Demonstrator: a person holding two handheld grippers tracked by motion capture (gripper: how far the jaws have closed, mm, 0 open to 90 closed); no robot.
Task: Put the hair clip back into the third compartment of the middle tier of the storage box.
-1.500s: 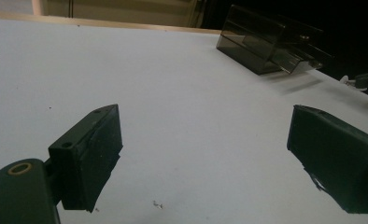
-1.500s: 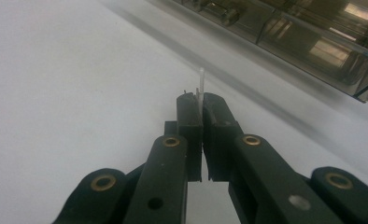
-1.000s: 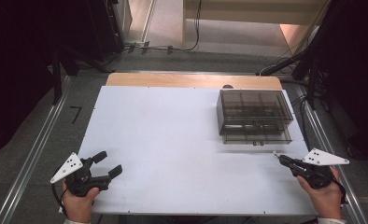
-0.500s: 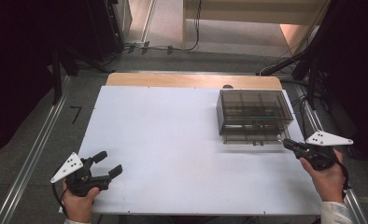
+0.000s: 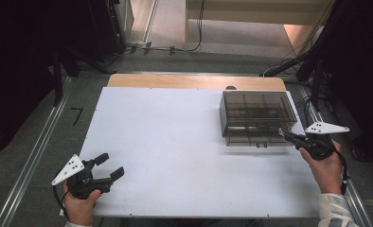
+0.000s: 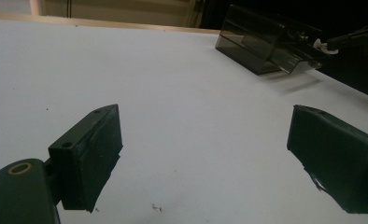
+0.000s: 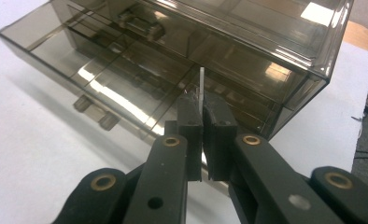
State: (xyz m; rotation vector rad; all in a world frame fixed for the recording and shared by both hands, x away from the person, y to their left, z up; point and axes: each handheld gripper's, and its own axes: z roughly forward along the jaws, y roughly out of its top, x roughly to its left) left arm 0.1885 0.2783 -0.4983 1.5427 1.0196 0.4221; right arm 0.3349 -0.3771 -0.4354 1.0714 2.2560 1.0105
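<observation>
**A thin white strip held at a smoked-plastic drawer box**

A white table (image 5: 175,156) carries a dark, see-through plastic drawer box (image 5: 258,116) near its far right corner. The box's lowest drawer (image 7: 93,70) is pulled part-way out toward the person, showing divided compartments that look empty. Two small knobs (image 7: 95,114) stick out from the drawer's front wall.

The right gripper (image 5: 285,135) sits at the table's right edge, just beside the box's near right corner. Its jaws are clenched on a thin white strip (image 7: 201,88), which stands upright between them and rises above the open drawer. What the strip is made of cannot be told.

The left gripper (image 5: 110,167) rests near the table's near left corner, well apart from the box, jaws spread wide and holding nothing.

The strip looks light, flat and likely bendable, so a pinch low on its flat faces seems safest. The box looks like rigid, smooth, lightweight plastic that may slide if pushed; the drawer is best moved by its knobs.
</observation>
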